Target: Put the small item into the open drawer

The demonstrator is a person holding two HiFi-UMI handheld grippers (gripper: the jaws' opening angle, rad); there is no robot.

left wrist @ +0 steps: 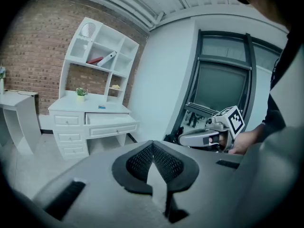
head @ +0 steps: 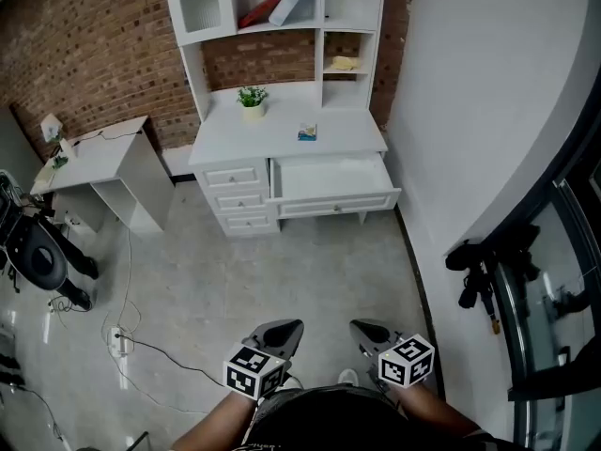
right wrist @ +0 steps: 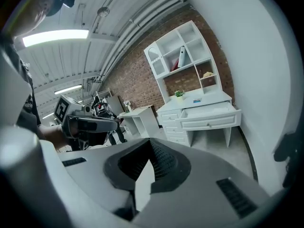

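Observation:
A small blue item (head: 307, 132) lies on the white desk top (head: 282, 139), far across the floor from me. Just below it the desk's wide drawer (head: 336, 204) stands pulled out, with nothing showing inside. The item (left wrist: 101, 107) and the drawer (left wrist: 112, 123) are small and distant in the left gripper view, and likewise the item (right wrist: 197, 99) and drawer (right wrist: 209, 116) in the right gripper view. My left gripper (head: 287, 329) and right gripper (head: 364, 328) are held close to my body, side by side, both shut and holding nothing.
A potted plant (head: 251, 101) stands on the desk, under a hutch with a red book (head: 261, 10). A small white side table (head: 103, 154) is at the left. Cables and a power strip (head: 119, 343) lie on the floor. Black equipment (head: 481, 269) stands by the right wall.

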